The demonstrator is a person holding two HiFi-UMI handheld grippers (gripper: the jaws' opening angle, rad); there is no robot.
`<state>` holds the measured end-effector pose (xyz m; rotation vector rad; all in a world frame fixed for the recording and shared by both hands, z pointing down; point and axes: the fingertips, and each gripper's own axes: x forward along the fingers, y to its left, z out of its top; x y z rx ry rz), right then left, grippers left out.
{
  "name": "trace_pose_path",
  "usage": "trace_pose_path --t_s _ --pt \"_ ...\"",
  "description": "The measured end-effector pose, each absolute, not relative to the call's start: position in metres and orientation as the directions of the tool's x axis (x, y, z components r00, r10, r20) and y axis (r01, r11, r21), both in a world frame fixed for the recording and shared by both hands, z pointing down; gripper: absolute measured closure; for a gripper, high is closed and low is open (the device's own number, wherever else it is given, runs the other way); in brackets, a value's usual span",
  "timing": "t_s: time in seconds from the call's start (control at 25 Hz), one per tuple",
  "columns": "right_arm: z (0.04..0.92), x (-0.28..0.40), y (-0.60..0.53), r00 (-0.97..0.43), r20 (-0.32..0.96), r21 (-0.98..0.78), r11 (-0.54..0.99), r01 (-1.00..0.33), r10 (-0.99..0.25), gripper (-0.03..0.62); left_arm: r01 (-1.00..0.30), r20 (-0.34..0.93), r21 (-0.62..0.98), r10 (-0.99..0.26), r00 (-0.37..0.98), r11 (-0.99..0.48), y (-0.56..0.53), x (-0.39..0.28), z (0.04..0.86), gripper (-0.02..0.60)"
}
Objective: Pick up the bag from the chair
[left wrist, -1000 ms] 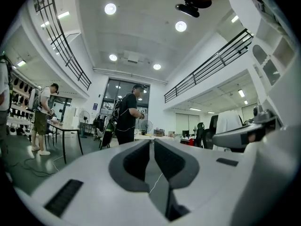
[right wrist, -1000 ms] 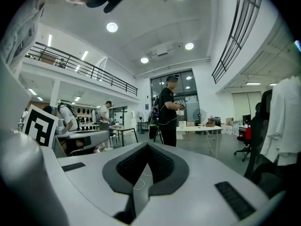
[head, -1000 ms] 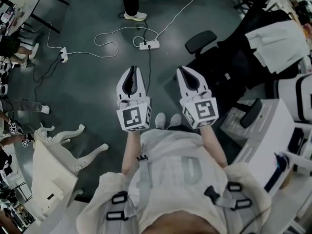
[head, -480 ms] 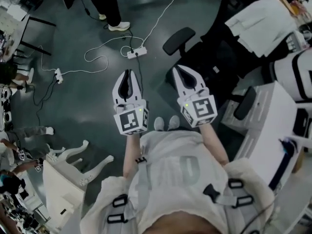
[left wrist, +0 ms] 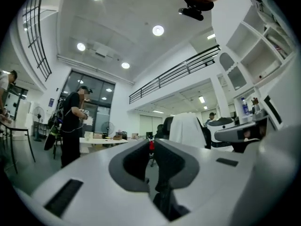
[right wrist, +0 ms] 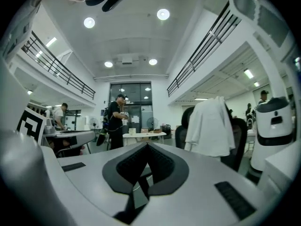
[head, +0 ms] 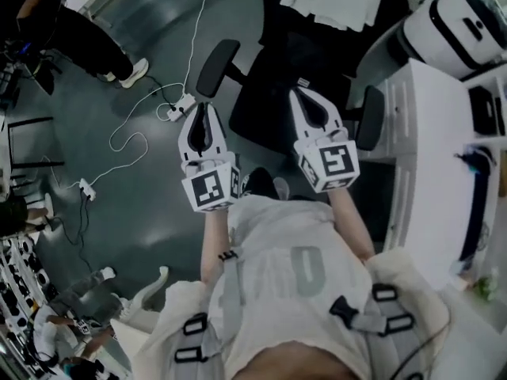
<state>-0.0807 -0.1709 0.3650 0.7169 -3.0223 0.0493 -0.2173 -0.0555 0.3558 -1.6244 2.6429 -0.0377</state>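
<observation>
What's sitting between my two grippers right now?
In the head view, the black chair seat shows between the left gripper and the right gripper. Both are shut and hold nothing.

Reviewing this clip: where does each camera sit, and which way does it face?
Head view: on the person's head, facing steeply down at floor, chair, left gripper, right gripper, forearms, torso.
Left gripper view: rides that gripper, looks level along its shut jaws across the office.
Right gripper view: likewise, level along its shut jaws.
Shared: all three show the chair's white cloth.
</observation>
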Motion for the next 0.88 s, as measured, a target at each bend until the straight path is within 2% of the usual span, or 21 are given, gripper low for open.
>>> trace_pose_path --t_s 0.28,0.48,0.88 --pt "0.357 -0.001 -0.226 -0.731 0.013 -0.034 0.73 -0.682 -0.682 0.588 -0.973 -0.035 -0.057 -0.974 -0.223 0.225 -0.149 -0.171 0.347 0.548" --pt "0.357 0.045 -0.243 -0.559 0.005 -0.062 0.558 -0.827 -0.829 0.588 -0.994 -0.047 -0.107 -0.998 -0.03 0.035 -0.194 -0.134 0.334 0.548" --pt "0.352 0.083 -0.246 -0.317 0.006 -0.066 0.316 -0.946 -0.948 0.588 -0.991 -0.058 -0.065 -0.991 0.124 -0.121 -0.232 -0.127 0.328 0.548"
